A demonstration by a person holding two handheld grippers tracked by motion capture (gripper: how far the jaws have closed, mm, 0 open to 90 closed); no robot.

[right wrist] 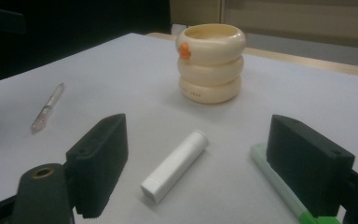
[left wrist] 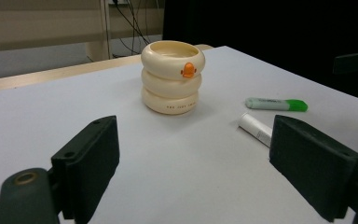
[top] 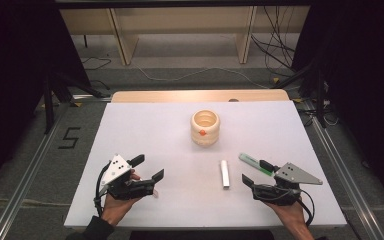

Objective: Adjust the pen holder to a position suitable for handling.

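Left gripper (top: 149, 169) near table's (top: 130, 125) front-left edge, jaws apart, bare surface ahead. Centre: cream ringed cup (top: 205, 128) (orange duck mark), upright. White tube (top: 225, 173) lying flat before right gripper (top: 256, 172), jaws apart; green highlighter (top: 254, 164) beside its outer jaw.
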